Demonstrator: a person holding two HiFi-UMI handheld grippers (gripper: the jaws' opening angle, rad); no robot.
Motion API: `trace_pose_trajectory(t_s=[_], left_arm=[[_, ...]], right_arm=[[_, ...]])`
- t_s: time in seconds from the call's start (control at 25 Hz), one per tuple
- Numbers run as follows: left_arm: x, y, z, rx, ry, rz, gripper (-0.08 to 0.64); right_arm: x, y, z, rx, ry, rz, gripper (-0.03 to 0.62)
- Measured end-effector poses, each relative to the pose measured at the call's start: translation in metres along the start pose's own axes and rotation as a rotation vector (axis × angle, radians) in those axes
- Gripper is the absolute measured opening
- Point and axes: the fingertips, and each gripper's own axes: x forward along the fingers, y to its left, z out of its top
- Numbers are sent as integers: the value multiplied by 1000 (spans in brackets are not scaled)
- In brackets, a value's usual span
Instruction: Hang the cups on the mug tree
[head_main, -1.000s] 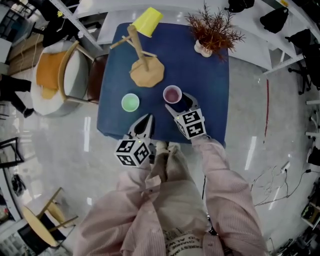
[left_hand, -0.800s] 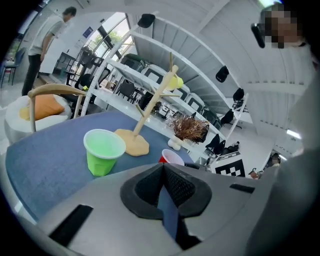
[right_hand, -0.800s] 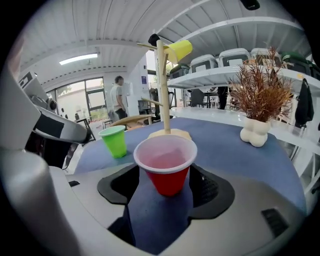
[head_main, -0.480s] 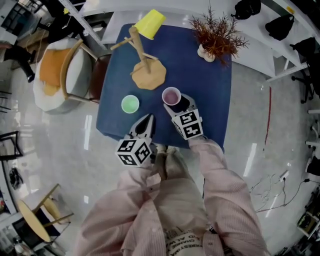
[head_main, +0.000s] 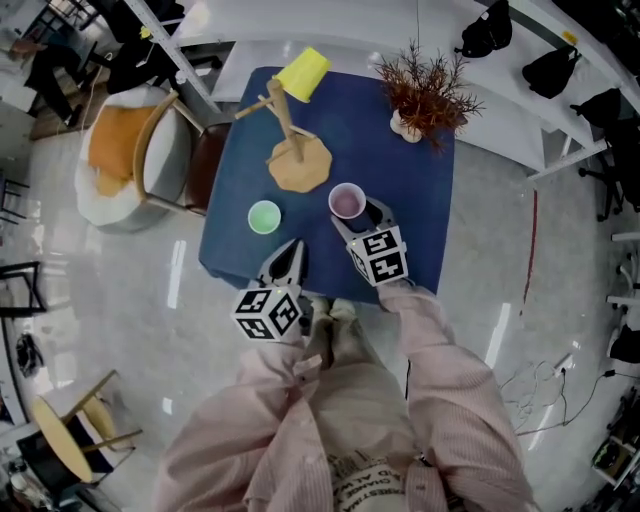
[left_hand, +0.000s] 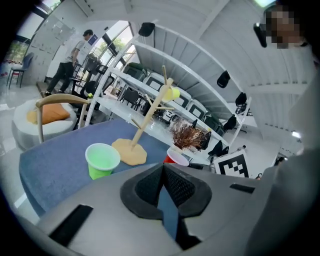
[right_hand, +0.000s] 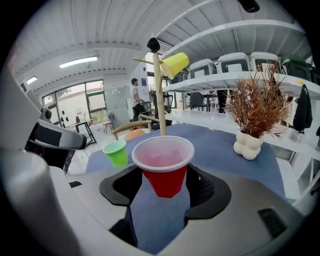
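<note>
Seen from the head view, the blue-clothed bench (head_main: 420, 200) carries the mug tree (head_main: 284, 112) at its far side. A yellow cup (head_main: 302, 73) is already hung mouth-down on an upper peg. A green cup (head_main: 264, 216) stands upright near the front edge, and to its right the red cup (head_main: 347, 200) sits at the tips of the right tongs (head_main: 356, 212). The left tongs (head_main: 291, 252) hover over the near edge, apart from both cups. In the left gripper view the left tongs (left_hand: 163, 169) are pressed together on nothing, with the green cup (left_hand: 102, 160) ahead and to their left. In the right gripper view the right tongs (right_hand: 165, 175) have just been closing, and their pads clamp the red cup (right_hand: 162, 156) by its sides. It is upright, its base seemingly clear of the cloth, with the mug tree (right_hand: 160, 95) straight behind it. The step in hand looks like picking up the red cup. The next move calls for carrying it to the tree, tipping it mouth-down and slipping it over a free peg without knocking the yellow cup or toppling the stand.
</note>
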Motion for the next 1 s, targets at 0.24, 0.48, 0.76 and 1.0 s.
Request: trace_pose_trajectory(t_s=[0.24,0.48,0.76,1.0], left_arm=[[-12,-7,18,4,-47,17,-2],[-26,-14,36,23,-96,29,-2],[-37,-13,57,51,-137,34,-2],[-38,-5,78,66,-162,25,-2]], right_arm=[[-15,-4,21,-17,4,-11,270],[-25,-7,42,-44,10,-27,270],[-25,-6,61,-77,47,-32,268],[-21,-4,79,-116,82,-50,268]])
